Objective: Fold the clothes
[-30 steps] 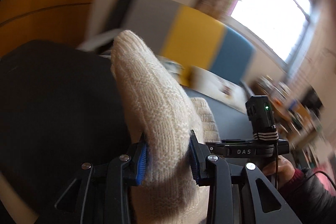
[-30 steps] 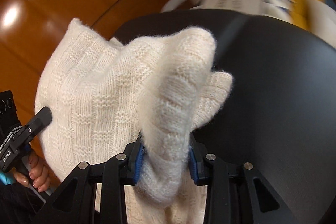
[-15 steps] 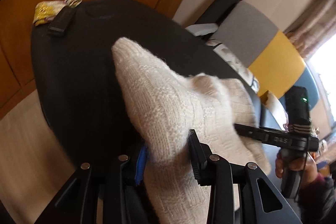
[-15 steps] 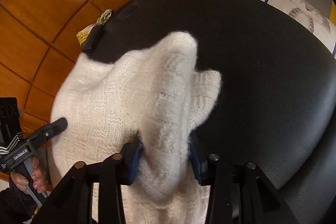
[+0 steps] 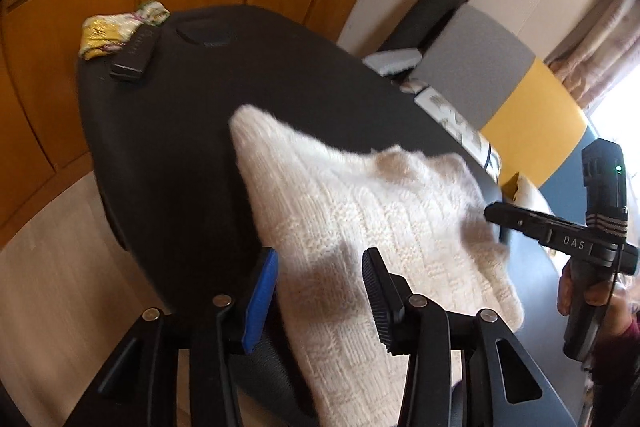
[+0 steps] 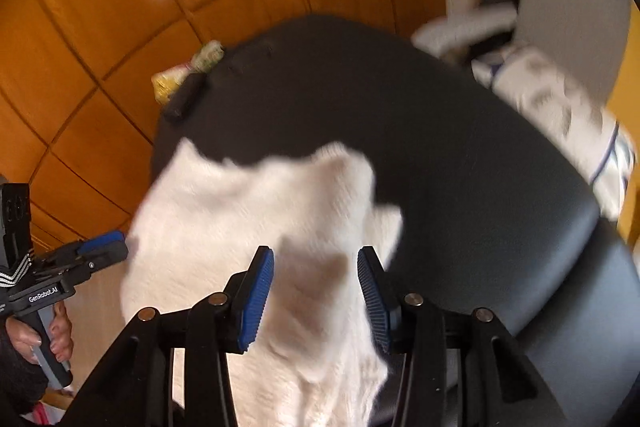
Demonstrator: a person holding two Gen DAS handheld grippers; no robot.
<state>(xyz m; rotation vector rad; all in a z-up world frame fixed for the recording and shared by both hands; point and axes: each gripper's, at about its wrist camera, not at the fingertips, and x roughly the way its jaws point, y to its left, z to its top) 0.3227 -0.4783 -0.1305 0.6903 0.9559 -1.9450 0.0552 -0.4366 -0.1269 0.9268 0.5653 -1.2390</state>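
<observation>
your left gripper (image 5: 318, 291) and right gripper (image 6: 316, 293) both have their jaws spread wide, gripping nothing. the cream knit sweater (image 5: 360, 219) lies on the black table (image 5: 180, 147), its near end spilling over the edge. it looks partly folded, lumpy and uneven; i'd judge folding unfinished.

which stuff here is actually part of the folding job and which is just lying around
Part of the job:
- cream knit sweater, spread on the black table
- left tongs, open above it
- right tongs, open above it

Just lying about:
- small black case at the table's far edge
- yellow patterned cloth beside it
- printed cushion past the table
</observation>
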